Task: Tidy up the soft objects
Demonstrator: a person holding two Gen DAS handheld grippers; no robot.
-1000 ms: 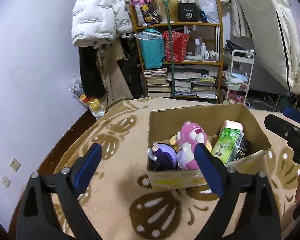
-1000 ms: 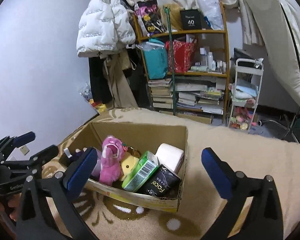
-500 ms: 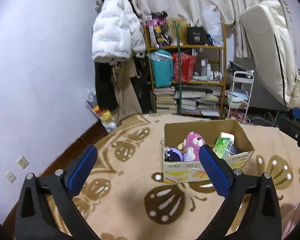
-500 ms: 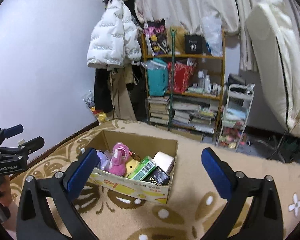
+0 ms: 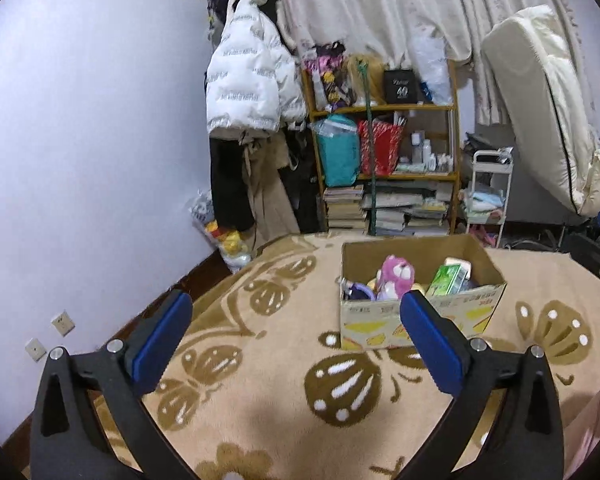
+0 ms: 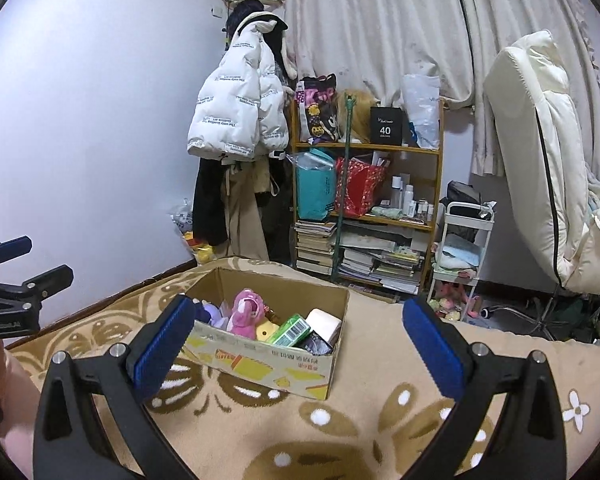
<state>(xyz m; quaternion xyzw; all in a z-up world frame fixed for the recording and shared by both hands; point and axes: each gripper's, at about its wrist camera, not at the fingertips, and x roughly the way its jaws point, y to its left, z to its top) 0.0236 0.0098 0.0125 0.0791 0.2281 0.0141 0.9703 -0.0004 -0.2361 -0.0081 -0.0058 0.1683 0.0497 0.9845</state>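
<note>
An open cardboard box (image 5: 420,320) (image 6: 276,364) sits on the beige patterned blanket. In it lie a pink plush toy (image 5: 396,274) (image 6: 248,312), a purple round toy (image 5: 358,292), a yellow plush (image 6: 265,330), a green tissue pack (image 5: 448,280) (image 6: 292,330), a dark pack (image 6: 316,345) and a white roll (image 6: 323,320). My left gripper (image 5: 296,340) is open and empty, well back from the box. My right gripper (image 6: 298,338) is open and empty, also back from the box.
The blanket (image 5: 284,392) covers the bed. Behind stand a cluttered wooden shelf (image 5: 384,160), hanging coats (image 5: 252,92), a small white cart (image 5: 486,204) and an upright mattress (image 5: 540,112). The left gripper shows at the right wrist view's left edge (image 6: 16,292).
Both grippers have pulled back and up from the box, which now looks smaller and farther. Both stay open and empty. The box contents have not moved.
</note>
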